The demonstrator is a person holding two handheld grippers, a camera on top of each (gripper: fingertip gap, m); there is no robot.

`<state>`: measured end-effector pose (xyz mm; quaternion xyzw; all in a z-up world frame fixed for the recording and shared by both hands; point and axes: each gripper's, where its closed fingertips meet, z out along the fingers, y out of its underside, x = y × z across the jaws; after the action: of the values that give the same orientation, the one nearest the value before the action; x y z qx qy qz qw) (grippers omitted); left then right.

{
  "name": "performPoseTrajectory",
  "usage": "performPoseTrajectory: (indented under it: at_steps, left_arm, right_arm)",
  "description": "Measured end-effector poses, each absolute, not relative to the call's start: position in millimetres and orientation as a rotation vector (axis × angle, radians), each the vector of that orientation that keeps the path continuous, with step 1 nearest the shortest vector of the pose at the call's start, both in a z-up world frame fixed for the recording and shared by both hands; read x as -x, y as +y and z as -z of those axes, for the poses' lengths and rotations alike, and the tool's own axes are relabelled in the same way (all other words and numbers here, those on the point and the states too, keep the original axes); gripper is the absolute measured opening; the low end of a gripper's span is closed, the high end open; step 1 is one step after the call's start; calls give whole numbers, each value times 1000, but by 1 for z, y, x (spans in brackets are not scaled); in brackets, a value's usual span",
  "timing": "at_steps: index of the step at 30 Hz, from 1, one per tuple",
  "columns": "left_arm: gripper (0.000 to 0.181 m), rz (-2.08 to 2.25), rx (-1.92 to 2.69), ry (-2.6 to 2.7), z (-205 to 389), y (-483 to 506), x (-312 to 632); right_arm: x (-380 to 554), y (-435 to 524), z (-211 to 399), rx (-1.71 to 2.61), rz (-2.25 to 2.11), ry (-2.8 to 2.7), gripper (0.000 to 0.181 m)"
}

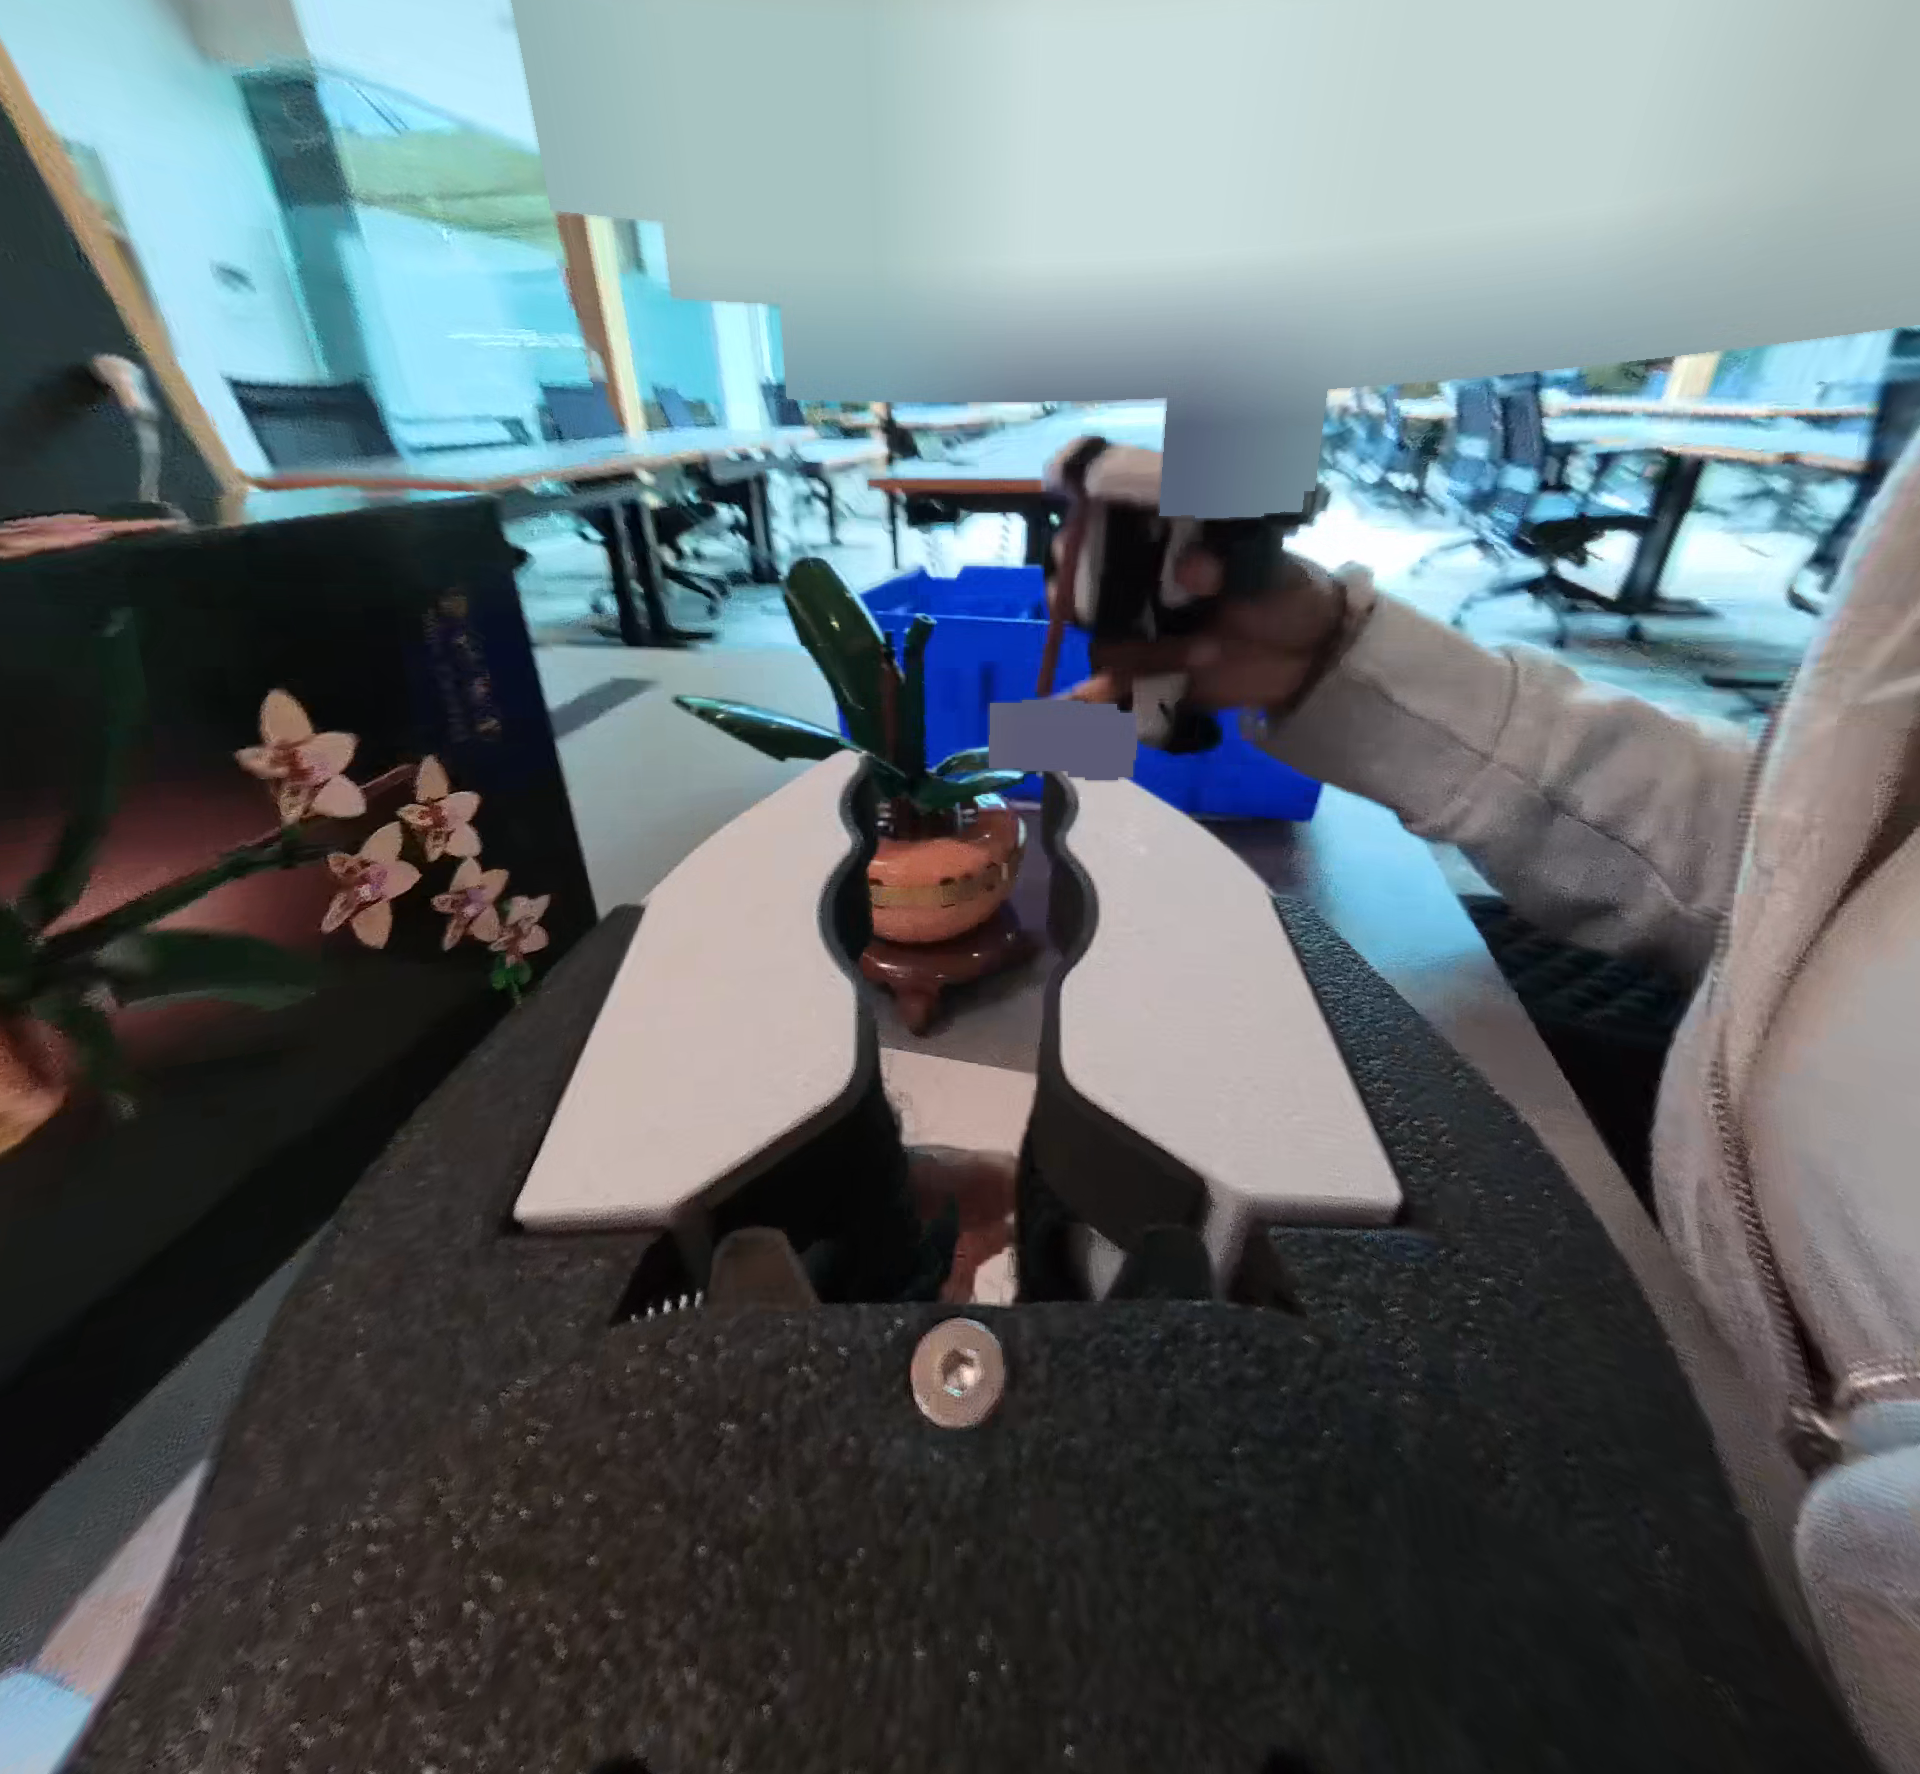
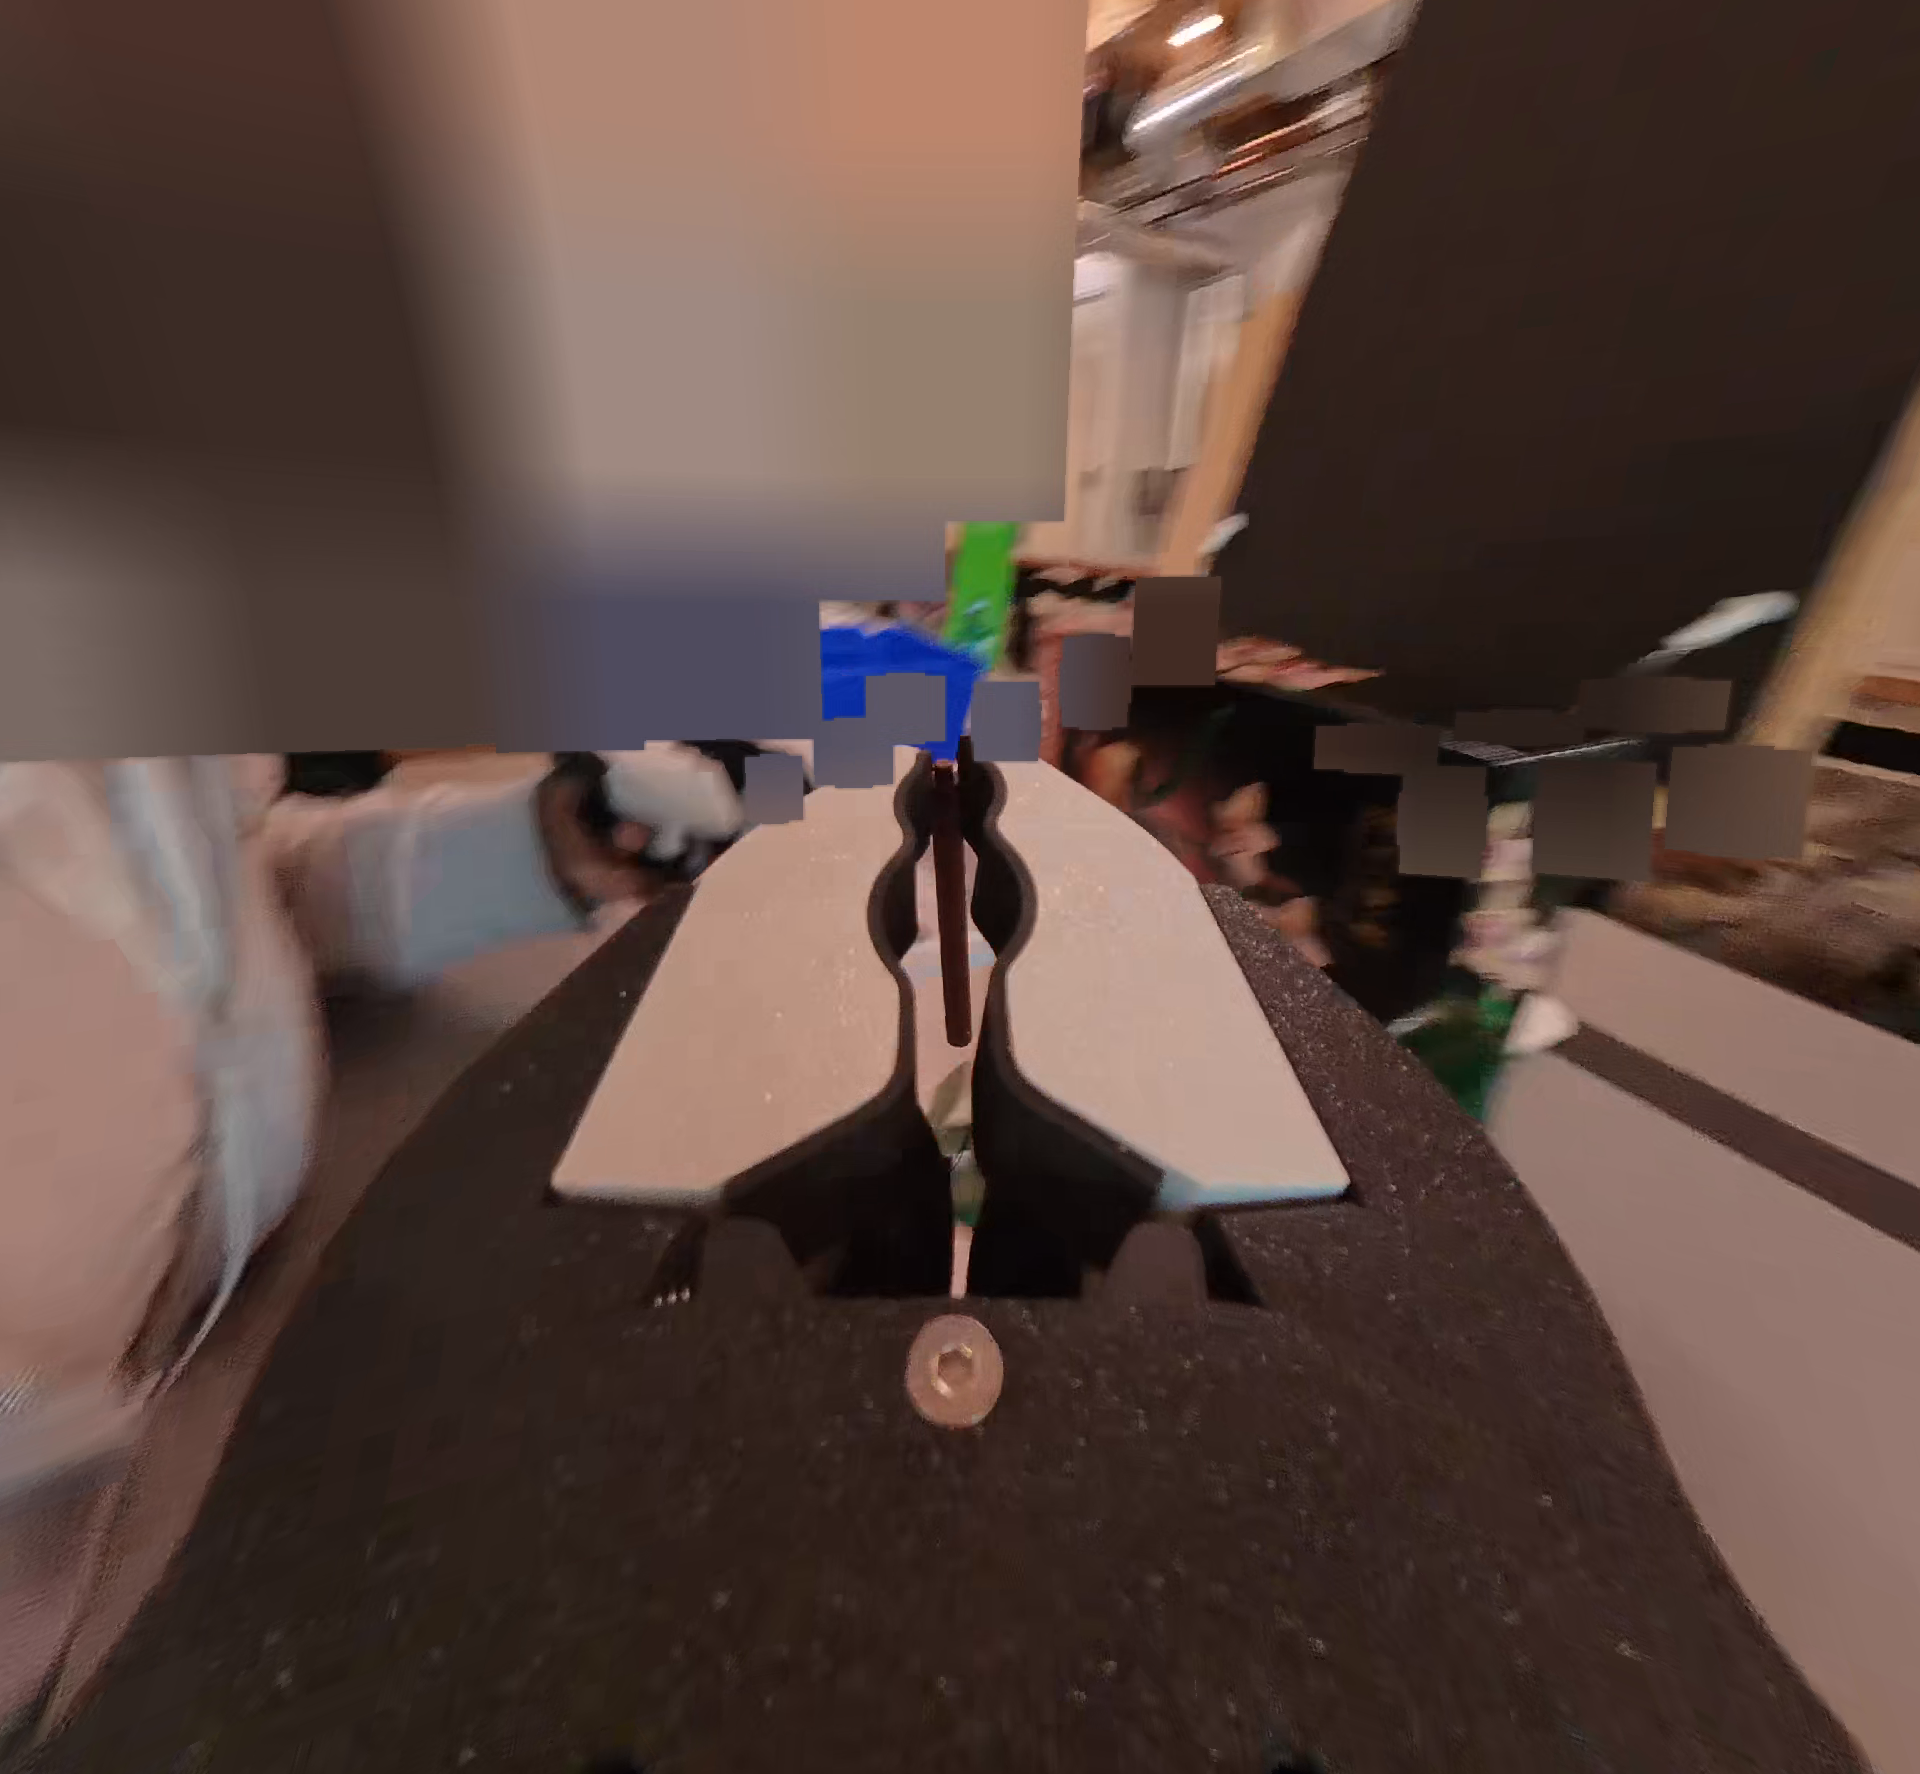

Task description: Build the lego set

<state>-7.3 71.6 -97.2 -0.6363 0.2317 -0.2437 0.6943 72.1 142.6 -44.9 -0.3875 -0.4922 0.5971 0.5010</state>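
1. Far left of the left claw: tall dark cardboard box [image 1: 312, 789] w/ a printed picture of pale orchid blooms, standing on the grey table [image 1: 665, 789], just beside the claw's left finger.
2. Left claw [image 1: 958, 779]: white-topped fingers part-spread, one each side of the tan round lego pot [image 1: 940, 877] on its dark-brown footed stand [image 1: 935, 971]. Fingers look pressed to the pot's sides, but real contact is hard to call, so grip can't be confirmed.
3. Dark-green lego leaves [image 1: 831, 633] rise from the pot, past the claw tips.
4. Beyond the tips, a bit right: blue plastic bin [image 1: 977, 633] on the table.
5. Further right, above the bin: right claw [image 1: 1132, 623] in a person's hand, pale sleeve [image 1: 1507, 758] trailing off right.
6. Right wrist view: right claw [image 2: 943, 768] nearly closed, pinching a thin dark-brown lego rod [image 2: 951, 914] at the tips; rod runs back btwn the fingers toward the camera. Blue bin [image 2: 883, 654] shows just past the tips; rest is motion-blurred.
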Motion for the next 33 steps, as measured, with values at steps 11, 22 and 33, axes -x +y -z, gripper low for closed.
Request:
performPoseTrajectory:
  at_steps: [11,22,33]
  left_arm:
    - [5,401,1708,401,125,79,48]
    - [0,389,1789,327,161,75,78]
    - [3,429,1784,307,167,74,79]
  right_arm:
    - [-55,192,31,1119,-1408,-1033,4]
    - [-47,198,38,1148,-1363,-1062,4]
    - [-38,198,44,1181,-1331,-1103,4]
